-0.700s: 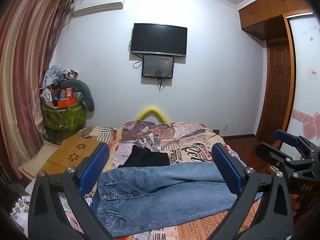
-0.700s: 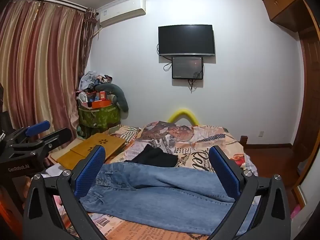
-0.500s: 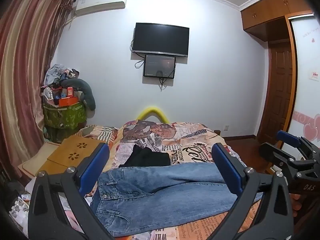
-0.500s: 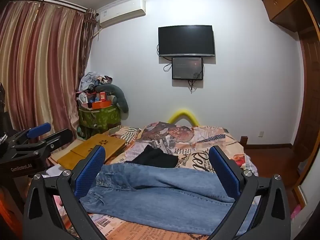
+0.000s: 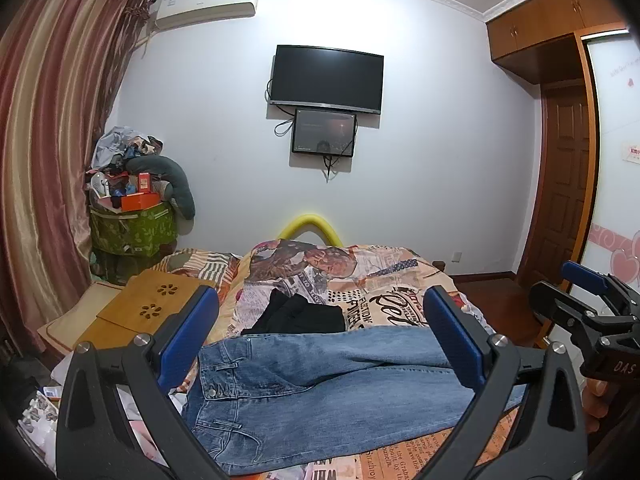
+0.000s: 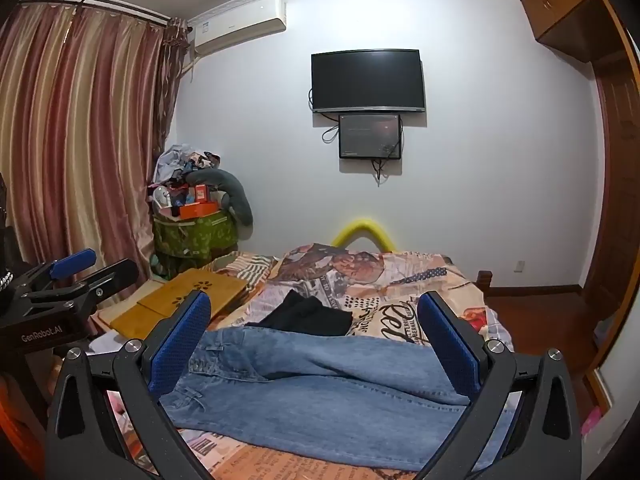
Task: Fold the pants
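The left gripper hovers with its jaws spread wide and nothing between them, and the right gripper is likewise released and empty. Below both, well apart from the blue pads, the blue jeans lie flat across the printed bedspread, waistband to the left, legs running right. A black garment sits just behind. To start well, I would pinch waistband and hem together, keeping the legs stacked.

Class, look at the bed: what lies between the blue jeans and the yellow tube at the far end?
A black garment lies just beyond the jeans, then patterned bedspread up to the yellow tube. Both views show this.
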